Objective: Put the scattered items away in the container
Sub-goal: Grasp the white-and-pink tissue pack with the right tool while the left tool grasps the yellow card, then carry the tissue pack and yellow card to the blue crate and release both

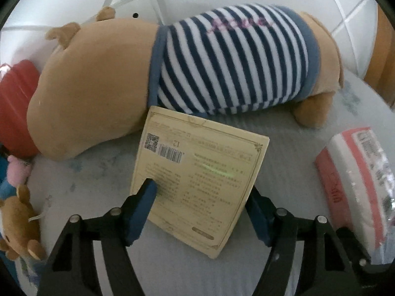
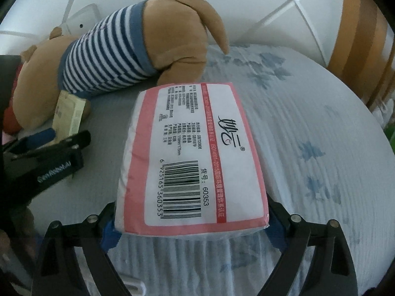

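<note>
- The big tan plush dog in a navy-and-white striped shirt [image 1: 187, 74] lies on its side across the far part of the pale grey bedspread with blue leaf prints [image 2: 308, 128], head to the left, tail to the right.
- Right gripper [image 2: 191, 224]: jaws spread wide, clamped on the near end of the pink-and-white plastic-wrapped tissue pack [image 2: 195, 153]. The blue pads are mostly hidden under the pack's sides, and the pack runs away from the camera with its barcode face up.
- Left gripper [image 1: 201, 197]: jaws about half open, gripping the cream-coloured flat printed booklet [image 1: 200, 172]. The left blue fingertip [image 1: 148, 190] presses on its printed face; the right one is tucked behind its right edge. The booklet's far edge sits just beside the dog's belly.
- Only the left wrist view shows the red ribbed container [image 1: 17, 106] at the far left, against the dog's head, and the small brown plush bear [image 1: 17, 219] near left at the bed edge.
- Only the right wrist view shows the dog's tail and the open bedspread to the right, bounded by a wooden post [image 2: 358, 32].
</note>
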Demonstrator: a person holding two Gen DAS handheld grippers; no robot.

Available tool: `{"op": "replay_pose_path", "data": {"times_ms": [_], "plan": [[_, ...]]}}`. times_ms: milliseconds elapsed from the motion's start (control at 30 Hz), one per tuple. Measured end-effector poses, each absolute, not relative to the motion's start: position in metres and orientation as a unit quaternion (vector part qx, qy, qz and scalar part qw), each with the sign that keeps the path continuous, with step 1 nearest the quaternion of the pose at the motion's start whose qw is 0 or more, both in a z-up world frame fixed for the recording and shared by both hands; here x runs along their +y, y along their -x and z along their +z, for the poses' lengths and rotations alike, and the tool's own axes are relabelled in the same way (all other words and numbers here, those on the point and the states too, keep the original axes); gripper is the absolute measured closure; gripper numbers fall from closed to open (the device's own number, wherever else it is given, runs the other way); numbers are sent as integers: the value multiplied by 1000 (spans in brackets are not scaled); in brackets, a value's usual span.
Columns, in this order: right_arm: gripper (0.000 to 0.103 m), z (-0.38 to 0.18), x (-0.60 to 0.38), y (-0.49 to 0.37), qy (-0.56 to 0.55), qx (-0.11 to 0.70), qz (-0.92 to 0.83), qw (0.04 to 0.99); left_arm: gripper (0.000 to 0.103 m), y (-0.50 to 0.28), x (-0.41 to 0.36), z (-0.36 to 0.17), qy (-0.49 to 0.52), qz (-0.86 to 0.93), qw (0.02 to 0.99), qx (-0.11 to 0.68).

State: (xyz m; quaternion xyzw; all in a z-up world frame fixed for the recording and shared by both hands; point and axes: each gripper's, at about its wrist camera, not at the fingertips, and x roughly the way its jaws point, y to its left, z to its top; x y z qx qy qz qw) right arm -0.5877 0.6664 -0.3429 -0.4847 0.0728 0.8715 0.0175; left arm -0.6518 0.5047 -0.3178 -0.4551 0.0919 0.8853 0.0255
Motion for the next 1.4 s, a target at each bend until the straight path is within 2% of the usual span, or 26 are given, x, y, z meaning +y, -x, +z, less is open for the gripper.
{"op": "replay_pose_path", "data": {"times_ms": [133,300,500,667,700,900,1200,1400], "plan": [[11,-342,660,590,479,83,874,0,63,633,488,-301,441,893,52,74],[11,-340,642,593,472,87,877,-17,81,621,438,-286,436,899,30,32],[11,-347,626,603,475,83,876,-23,82,637,386,-309,473,881,11,-8],[11,-340,616,598,471,73,879,-21,83,643,381,-311,459,887,33,-33],[11,-333,610,590,470,71,879,-25,91,646,380,-311,457,888,38,-37],[13,-319,592,580,475,54,878,-34,92,644,380,-303,453,890,47,-30],[13,-266,561,535,452,51,889,-58,92,594,364,-261,441,896,39,-22],[13,-208,525,490,421,30,903,-83,92,546,342,-203,428,903,32,-29]]}}
